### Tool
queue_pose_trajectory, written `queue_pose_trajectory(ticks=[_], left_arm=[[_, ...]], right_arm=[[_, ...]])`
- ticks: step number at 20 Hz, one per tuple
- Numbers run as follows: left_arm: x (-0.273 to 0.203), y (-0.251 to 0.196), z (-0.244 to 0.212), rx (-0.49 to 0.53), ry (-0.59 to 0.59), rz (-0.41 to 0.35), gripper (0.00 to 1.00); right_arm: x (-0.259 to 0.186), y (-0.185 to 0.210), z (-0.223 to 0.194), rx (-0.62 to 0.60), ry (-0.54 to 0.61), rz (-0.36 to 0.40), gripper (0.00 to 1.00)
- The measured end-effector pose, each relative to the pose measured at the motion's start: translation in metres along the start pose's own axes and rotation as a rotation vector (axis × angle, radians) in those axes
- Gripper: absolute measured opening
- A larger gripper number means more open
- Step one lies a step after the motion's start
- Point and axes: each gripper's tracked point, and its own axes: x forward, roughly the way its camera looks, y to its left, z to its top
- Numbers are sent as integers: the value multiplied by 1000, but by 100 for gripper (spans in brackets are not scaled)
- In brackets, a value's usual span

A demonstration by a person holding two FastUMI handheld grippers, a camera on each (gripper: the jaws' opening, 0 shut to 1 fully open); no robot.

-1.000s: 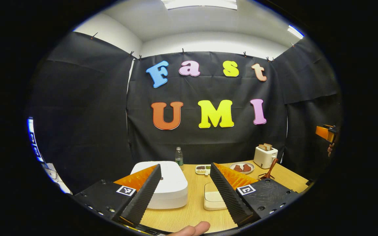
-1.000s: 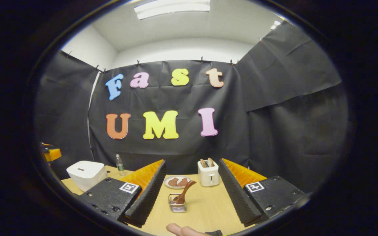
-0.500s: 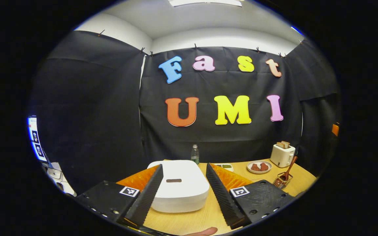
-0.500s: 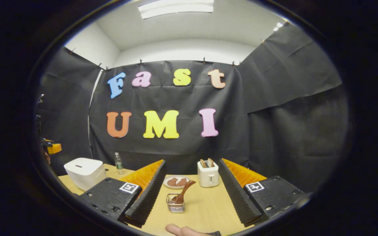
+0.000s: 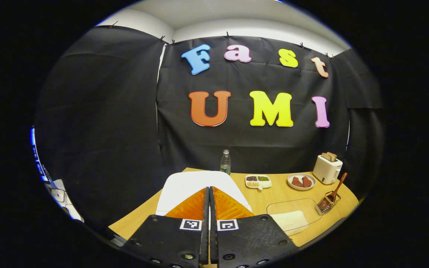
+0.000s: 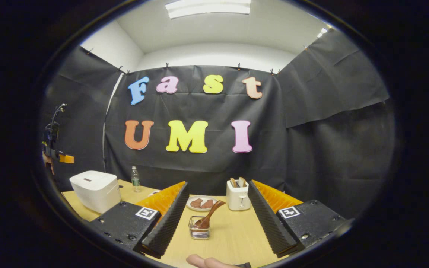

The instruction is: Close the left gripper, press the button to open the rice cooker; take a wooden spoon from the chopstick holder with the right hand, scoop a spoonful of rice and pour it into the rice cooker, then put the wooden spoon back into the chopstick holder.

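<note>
Left gripper pressed together over the rice cooker, right gripper spread above the table.

The wooden table (image 6: 233, 238) carries the white rice cooker (image 5: 184, 186) at its left, lid down. The left gripper (image 5: 209, 193) hangs just above the cooker's near side, its fingers pressed together with nothing between them. The right gripper (image 6: 216, 208) is spread wide, holding nothing. Between its fingers stands the chopstick holder (image 6: 199, 232), the wooden spoon (image 6: 209, 217) leaning in it; beyond are a toaster (image 6: 238, 195) and a plate (image 6: 200, 203). A clear tray of rice (image 5: 292, 217) lies right of the cooker, a bottle (image 5: 225, 162) behind it.
</note>
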Motion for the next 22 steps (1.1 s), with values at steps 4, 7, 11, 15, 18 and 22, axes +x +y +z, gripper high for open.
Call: queue_pose_trajectory(ticks=[4,7,11,15,18,22], left_arm=[[33,0,-33,-3,149,3,1],[52,8,-50,36,220,39,1],[65,10,-54,25,237,51,1],[77,6,-54,18,220,37,1],[81,5,-72,2,266,42,1],[81,7,-76,-29,273,54,1]], right_arm=[[9,1,-18,-14,29,6,100],[15,-2,-29,-18,48,6,96],[21,-5,-45,-16,81,6,100],[23,-6,-56,-8,108,10,96],[24,-5,-61,-10,115,12,100],[22,0,-71,-17,131,25,100]])
